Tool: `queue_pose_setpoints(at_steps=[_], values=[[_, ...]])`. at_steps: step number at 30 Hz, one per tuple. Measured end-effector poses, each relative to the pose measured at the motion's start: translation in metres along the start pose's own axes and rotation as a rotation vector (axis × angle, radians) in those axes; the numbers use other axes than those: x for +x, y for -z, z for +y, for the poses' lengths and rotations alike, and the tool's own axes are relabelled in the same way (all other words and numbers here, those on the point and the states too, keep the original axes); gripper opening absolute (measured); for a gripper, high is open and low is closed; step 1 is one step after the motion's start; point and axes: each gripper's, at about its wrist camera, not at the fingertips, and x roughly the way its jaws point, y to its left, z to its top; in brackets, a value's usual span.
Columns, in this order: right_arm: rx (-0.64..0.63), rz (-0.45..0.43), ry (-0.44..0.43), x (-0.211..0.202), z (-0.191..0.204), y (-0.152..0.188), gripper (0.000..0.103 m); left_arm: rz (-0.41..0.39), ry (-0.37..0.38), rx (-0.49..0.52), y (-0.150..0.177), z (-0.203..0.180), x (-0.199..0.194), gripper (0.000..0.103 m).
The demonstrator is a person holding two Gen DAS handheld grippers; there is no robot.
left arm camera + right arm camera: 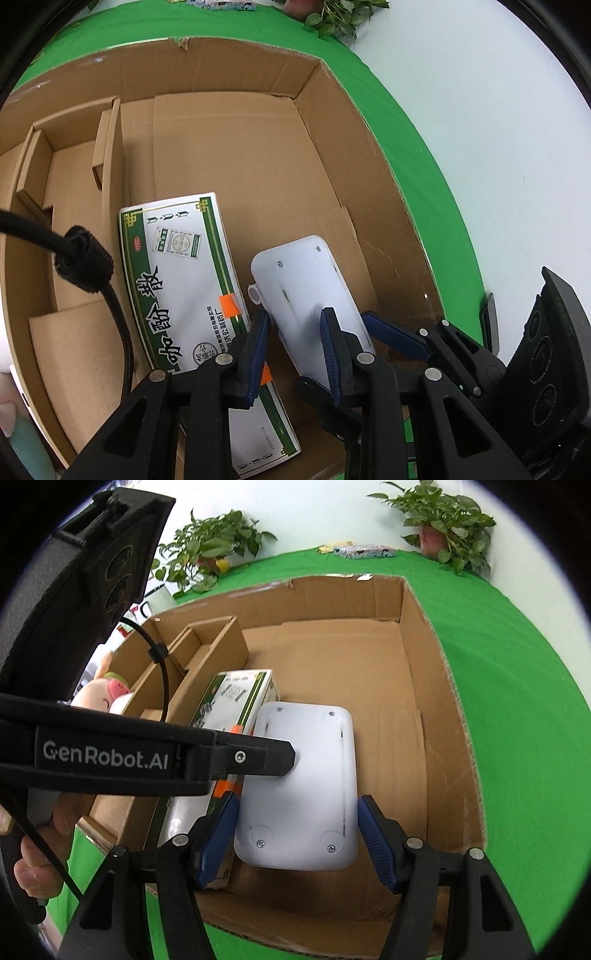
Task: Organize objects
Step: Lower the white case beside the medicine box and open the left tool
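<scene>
A large open cardboard box (369, 155) (454, 716) sits on a green cloth. Inside lies a white and green medicine carton (184, 280) (229, 709). A white plastic device with screws (314, 288) (303, 790) rests beside it on the box floor. My left gripper (295, 354) has its blue pads (258, 354) spread, one on each side of the device's left edge. My right gripper (299, 842) is open with its blue pads (218, 845) astride the device's near end. The left gripper's black finger (258, 757) lies over the device in the right wrist view.
Cardboard dividers (107, 155) (207, 642) form compartments at the box's left. A pink plush toy (107, 694) sits outside the box's left wall. Potted plants (210, 550) stand at the back. A black cable (85, 266) hangs at the left.
</scene>
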Motion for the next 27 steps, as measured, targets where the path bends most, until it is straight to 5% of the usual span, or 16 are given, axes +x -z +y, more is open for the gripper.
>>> queue_pose_setpoints(at_steps=[12, 18, 21, 24, 26, 27], values=[[-0.033, 0.05, 0.041, 0.0, 0.013, 0.011, 0.066, 0.016, 0.067, -0.001, 0.006, 0.001, -0.012, 0.026], [-0.042, 0.024, 0.044, -0.009, 0.016, 0.014, 0.066, -0.151, 0.058, 0.045, 0.025, -0.006, -0.069, 0.028], [-0.092, -0.069, 0.118, -0.022, 0.024, 0.018, 0.088, -0.297, -0.009, 0.074, 0.046, -0.006, -0.108, 0.033], [-0.131, -0.195, 0.189, -0.042, 0.034, 0.027, 0.102, -0.508, -0.19, 0.104, 0.08, -0.006, -0.148, 0.065], [-0.151, -0.261, 0.208, -0.053, 0.041, 0.035, 0.102, -0.666, -0.331, 0.107, 0.109, -0.005, -0.17, 0.096], [-0.162, -0.294, 0.229, -0.059, 0.045, 0.039, 0.102, -0.727, -0.377, 0.108, 0.121, -0.002, -0.179, 0.102]])
